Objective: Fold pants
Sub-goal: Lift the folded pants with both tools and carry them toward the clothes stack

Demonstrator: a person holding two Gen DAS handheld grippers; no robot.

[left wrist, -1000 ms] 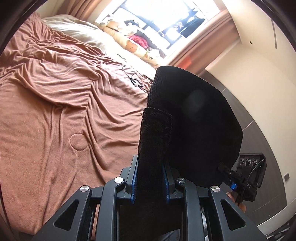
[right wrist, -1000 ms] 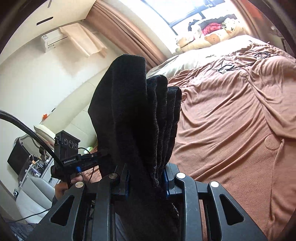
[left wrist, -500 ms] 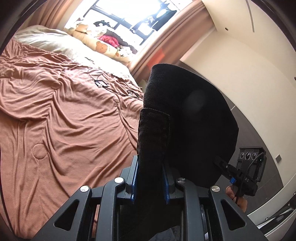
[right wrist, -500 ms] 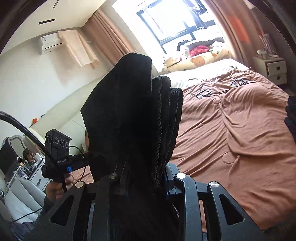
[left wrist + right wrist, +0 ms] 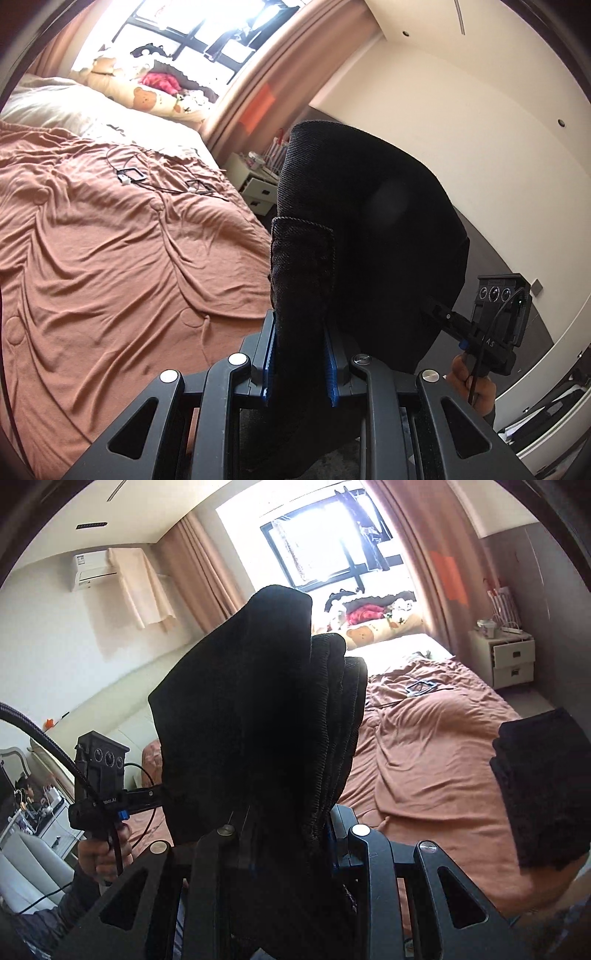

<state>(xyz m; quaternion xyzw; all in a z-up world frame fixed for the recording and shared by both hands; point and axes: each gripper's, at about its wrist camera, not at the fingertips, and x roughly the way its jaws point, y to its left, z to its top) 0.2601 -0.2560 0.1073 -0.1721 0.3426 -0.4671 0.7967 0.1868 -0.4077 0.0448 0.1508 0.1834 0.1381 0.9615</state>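
I have both claws clamped on the black, ribbed-knit pants (image 5: 354,229), held up off the bed. In the left wrist view, the left claw (image 5: 299,354) has its blue pads narrowed onto a thick hemmed edge of the fabric that rises toward twelve o'clock, with the rest of the cloth billowing to one o'clock. In the right wrist view, the right claw (image 5: 291,834) is likewise nearly closed, pinching several stacked ribbed layers that stand straight up at twelve o'clock. Each view shows the other handheld unit beside the cloth, at three o'clock from the left and nine o'clock from the right, so the garment spans between my two hands, its long axis running hand to hand, neither hand clearly nearer. The fabric looks heavy and already doubled over. The rumpled brown bedspread (image 5: 110,258) lies below and ahead, from nine to eleven o'clock on the left. I judge the laying-down spot is there. At three o'clock on the right sits a folded dark stack (image 5: 539,786).
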